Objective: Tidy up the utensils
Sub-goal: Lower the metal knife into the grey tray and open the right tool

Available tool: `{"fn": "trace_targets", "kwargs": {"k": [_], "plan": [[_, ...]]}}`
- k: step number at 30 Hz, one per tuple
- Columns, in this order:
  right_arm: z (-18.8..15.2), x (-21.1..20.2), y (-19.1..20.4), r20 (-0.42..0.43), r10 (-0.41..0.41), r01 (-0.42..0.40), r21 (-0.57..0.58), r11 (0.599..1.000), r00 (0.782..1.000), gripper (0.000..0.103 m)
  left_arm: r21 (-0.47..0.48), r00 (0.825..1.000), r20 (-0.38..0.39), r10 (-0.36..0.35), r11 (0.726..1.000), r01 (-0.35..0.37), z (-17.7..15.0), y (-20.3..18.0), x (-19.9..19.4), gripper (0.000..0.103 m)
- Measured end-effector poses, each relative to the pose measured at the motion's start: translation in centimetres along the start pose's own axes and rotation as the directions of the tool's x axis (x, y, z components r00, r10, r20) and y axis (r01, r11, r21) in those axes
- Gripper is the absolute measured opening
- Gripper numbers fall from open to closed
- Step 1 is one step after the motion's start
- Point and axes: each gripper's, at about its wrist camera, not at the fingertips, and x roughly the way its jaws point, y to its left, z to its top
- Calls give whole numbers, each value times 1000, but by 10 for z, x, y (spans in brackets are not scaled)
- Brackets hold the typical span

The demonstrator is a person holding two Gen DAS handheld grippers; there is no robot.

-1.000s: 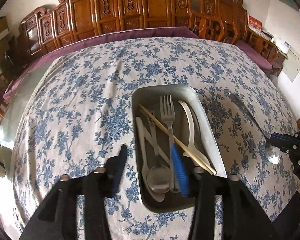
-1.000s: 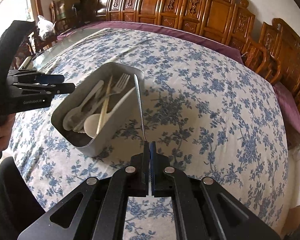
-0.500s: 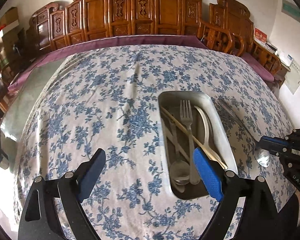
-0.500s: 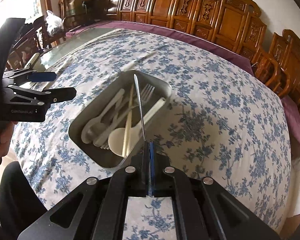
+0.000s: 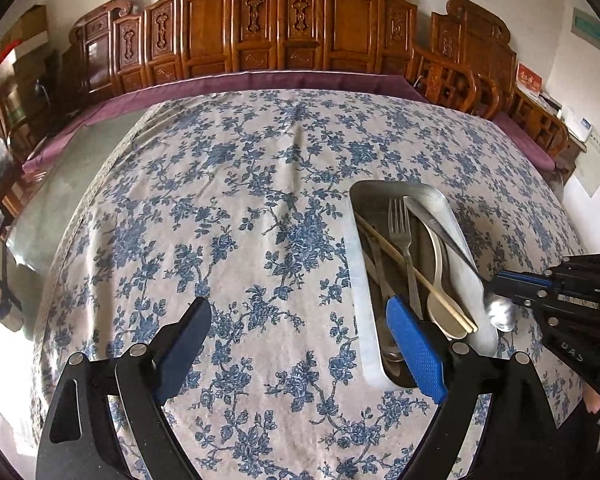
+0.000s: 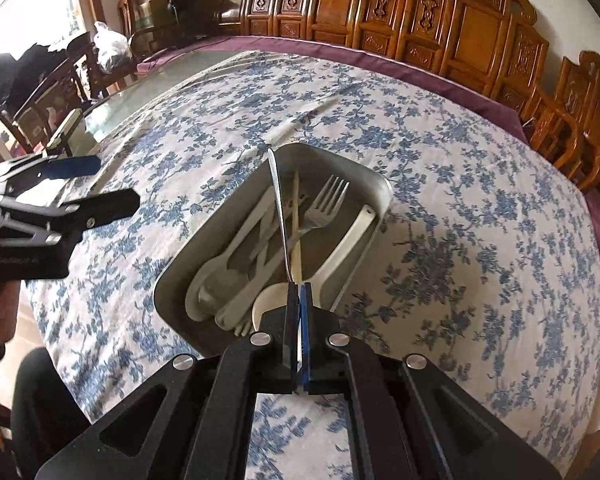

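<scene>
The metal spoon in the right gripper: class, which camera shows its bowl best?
The left wrist view: the metal spoon shows its shiny bowl beside the right gripper, over the tray's rim. The right wrist view shows only its edge-on handle.

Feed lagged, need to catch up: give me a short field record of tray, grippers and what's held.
surface: floral tablecloth
tray: metal, on the cloth, holds fork, chopstick, white spoons
right gripper: shut on metal spoon, gripped near the bowl, handle pointing out over the tray
left gripper: open, nothing between fingers, beside the tray
loose utensils on cloth: none seen
</scene>
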Motion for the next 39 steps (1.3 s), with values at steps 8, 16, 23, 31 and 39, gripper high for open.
{"fn": "trace_targets", "kwargs": {"k": [8,16,23,31,39], "plan": [[8,34,2,-37,31,-27,96,995,999,2,-2,1000,0,-5,1000,5,-1,2,2,86],[6,55,10,-69,102,-89,172,981,992,2,3,1000,3,-6,1000,6,0,2,1,86],[9,47,15,-25,129,-123,171,978,991,2,-2,1000,1,1,1000,-1,0,6,1,86],[17,40,0,17,162,-162,232,959,987,5,-2,1000,3,2,1000,-2,1,8,-1,86],[11,38,6,10,143,-143,173,975,990,6,-2,1000,2,4,1000,-4,1,8,-1,86]]}}
